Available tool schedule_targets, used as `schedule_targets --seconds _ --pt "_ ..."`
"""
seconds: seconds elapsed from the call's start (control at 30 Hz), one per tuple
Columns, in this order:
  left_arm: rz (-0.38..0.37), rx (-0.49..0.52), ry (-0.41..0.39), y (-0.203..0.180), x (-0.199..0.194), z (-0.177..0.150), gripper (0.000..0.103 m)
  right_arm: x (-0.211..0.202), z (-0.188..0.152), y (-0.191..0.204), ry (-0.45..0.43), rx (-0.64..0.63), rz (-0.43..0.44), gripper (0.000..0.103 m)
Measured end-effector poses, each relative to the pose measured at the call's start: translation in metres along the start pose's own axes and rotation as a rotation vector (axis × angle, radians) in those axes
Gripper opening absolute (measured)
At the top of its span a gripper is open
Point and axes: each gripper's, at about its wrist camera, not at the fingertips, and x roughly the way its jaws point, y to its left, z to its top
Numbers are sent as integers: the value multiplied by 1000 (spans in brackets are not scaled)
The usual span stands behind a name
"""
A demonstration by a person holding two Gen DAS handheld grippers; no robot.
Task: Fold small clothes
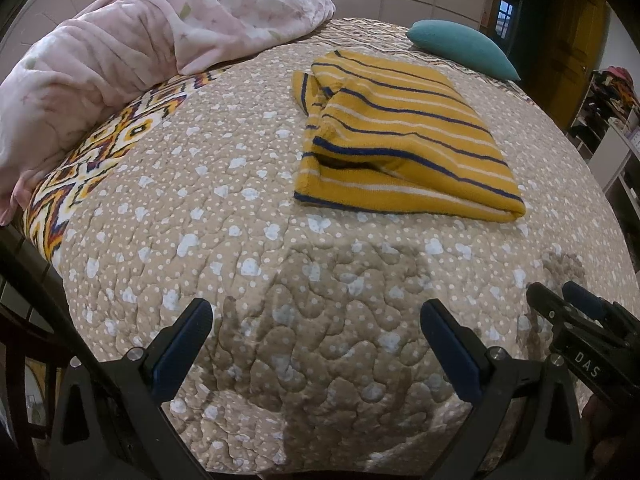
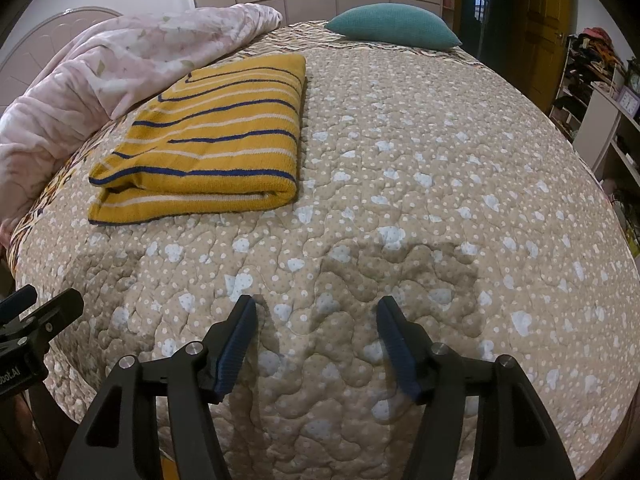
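A yellow knit garment with blue and white stripes (image 1: pixel 400 136) lies folded into a rectangle on the beige quilted bedspread (image 1: pixel 200 208). It also shows in the right wrist view (image 2: pixel 208 140), up and to the left. My left gripper (image 1: pixel 316 320) is open and empty, well short of the garment, over bare quilt. My right gripper (image 2: pixel 316 316) is open and empty, over bare quilt to the right of the garment. The right gripper's fingers also show at the left wrist view's right edge (image 1: pixel 576 308).
A pink floral blanket (image 1: pixel 140 52) is heaped along the left side of the bed. A teal cushion (image 2: pixel 392 26) lies at the far end. Shelves with clutter (image 2: pixel 592 80) stand to the right. A wooden door (image 2: pixel 548 12) is behind.
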Motion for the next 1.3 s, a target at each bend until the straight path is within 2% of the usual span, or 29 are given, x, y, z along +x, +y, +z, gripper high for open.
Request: schedule_targets --seconds 1.3 --pt "-8 6 8 0 4 -1 103 3 -1 0 3 -12 -3 72"
